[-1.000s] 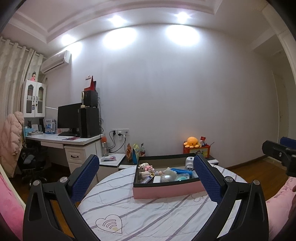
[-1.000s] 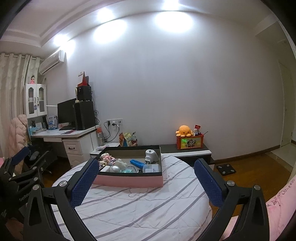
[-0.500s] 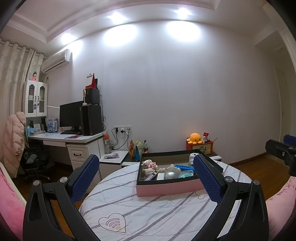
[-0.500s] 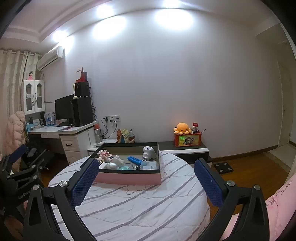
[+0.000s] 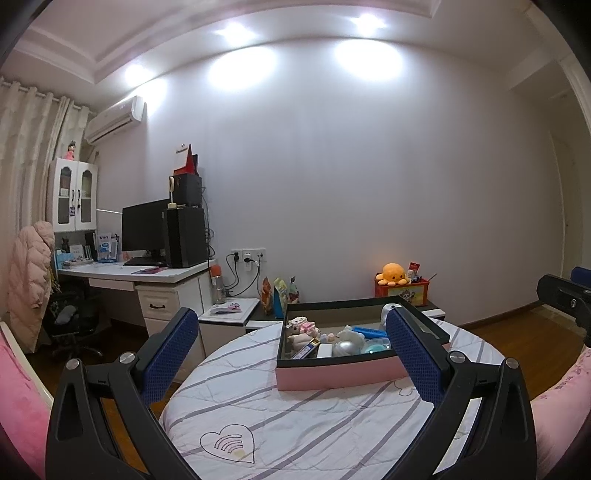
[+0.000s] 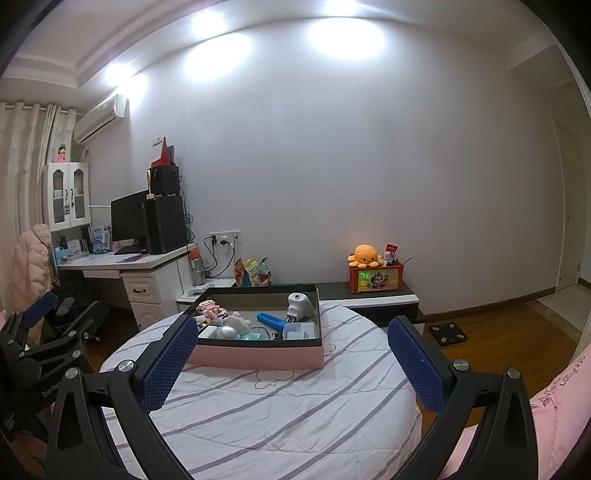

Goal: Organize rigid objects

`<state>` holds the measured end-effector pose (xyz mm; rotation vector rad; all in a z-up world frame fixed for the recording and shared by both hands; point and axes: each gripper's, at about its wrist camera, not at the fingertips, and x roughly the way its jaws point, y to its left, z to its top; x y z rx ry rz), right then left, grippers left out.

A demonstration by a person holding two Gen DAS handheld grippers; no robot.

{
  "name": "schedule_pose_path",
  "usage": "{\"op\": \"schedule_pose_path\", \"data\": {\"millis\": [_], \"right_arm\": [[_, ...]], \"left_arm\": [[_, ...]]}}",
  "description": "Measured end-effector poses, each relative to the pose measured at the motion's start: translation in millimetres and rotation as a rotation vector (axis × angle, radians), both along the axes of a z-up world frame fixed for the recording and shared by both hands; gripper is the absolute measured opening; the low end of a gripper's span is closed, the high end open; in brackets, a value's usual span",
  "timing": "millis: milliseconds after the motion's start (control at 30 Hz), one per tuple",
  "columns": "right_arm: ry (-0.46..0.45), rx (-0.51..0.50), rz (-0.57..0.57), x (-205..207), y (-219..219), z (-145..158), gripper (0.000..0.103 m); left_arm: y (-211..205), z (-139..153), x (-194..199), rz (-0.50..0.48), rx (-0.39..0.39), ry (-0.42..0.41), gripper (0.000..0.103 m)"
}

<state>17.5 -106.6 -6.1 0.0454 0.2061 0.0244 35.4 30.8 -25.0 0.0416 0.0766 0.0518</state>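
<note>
From the left wrist, the left gripper [image 5: 290,349] is wide apart, holding nothing. The pink box [image 5: 336,376] of toys sits ahead on the striped round table [image 5: 295,424].

From the right wrist, the right gripper [image 6: 291,356] is also wide apart and holds nothing, with the box just beyond it.

The room is lit from above by recessed ceiling lights [image 5: 232,29], seen toward 12 o'clock, by which bright overexposed patches are cast on the white wall [image 5: 369,166] in both views. Strong fisheye distortion is shown: straight edges are bowed and black vignetting is found at the corners, notably at 2 and 10 o'clock. Soft shadows are thrown on the striped bedspread [image 6: 277,413], and the distant desk area [image 6: 122,258] is rendered dimmer and slightly soft.
</note>
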Motion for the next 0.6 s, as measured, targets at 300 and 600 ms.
{"op": "schedule_pose_path", "data": {"millis": [300, 600], "right_arm": [[0.002, -0.004, 0.011, -0.3, 1.9, 2.2, 0.103], [0.001, -0.016, 0.006, -0.7, 4.5, 3.2, 0.103]], "left_arm": [[1.9, -3.2, 2.6, 0.008, 0.002, 0.014, 0.103], [2.2, -3.3, 2.3, 0.006, 0.000, 0.015, 0.103]]}}
